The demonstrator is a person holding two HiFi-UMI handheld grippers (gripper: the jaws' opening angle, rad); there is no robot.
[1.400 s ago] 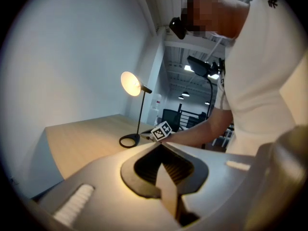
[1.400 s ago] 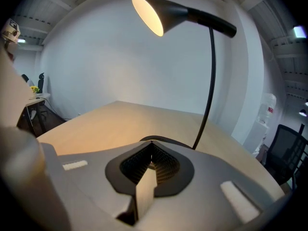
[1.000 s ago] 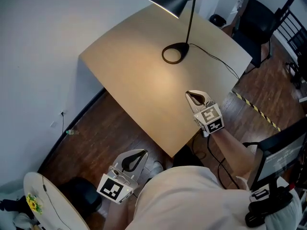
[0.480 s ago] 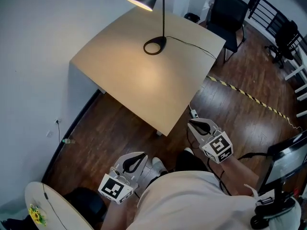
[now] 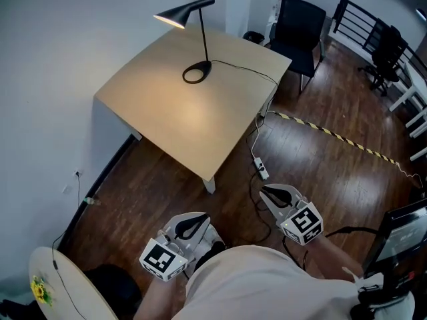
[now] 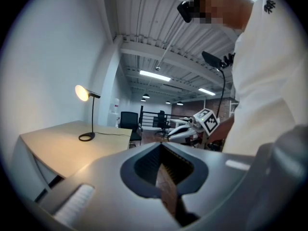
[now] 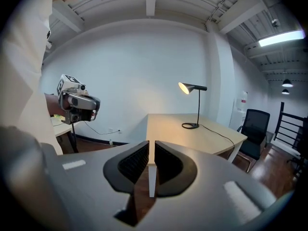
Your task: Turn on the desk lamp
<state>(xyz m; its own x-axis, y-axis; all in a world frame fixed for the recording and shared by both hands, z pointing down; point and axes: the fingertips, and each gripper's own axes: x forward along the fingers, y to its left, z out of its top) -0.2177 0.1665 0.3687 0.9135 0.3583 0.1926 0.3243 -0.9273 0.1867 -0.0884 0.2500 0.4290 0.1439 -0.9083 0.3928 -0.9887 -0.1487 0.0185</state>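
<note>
A black desk lamp (image 5: 177, 16) stands at the far side of the light wooden desk (image 5: 160, 122). Its shade glows and throws a warm patch on the desktop. In the gripper views the lamp (image 6: 82, 93) (image 7: 192, 87) also shines. My left gripper (image 5: 193, 223) hangs over the wooden floor near my body, jaws shut with nothing between them. Further right, my right gripper (image 5: 270, 193) is also over the floor, shut and empty. Both are well short of the desk. The lamp's round base (image 5: 195, 74) has a cord running off the desk's right edge.
A black chair (image 5: 297, 19) stands behind the desk's far right corner. A white power strip (image 5: 261, 171) and cables lie on the floor by the desk leg. Yellow-black tape (image 5: 333, 136) crosses the floor. A round white table (image 5: 63, 282) sits at lower left.
The desk and lamp have drawn away from me. My right gripper, earlier over the desk's near part, now hangs over the floor by my body. The lamp glows throughout.
</note>
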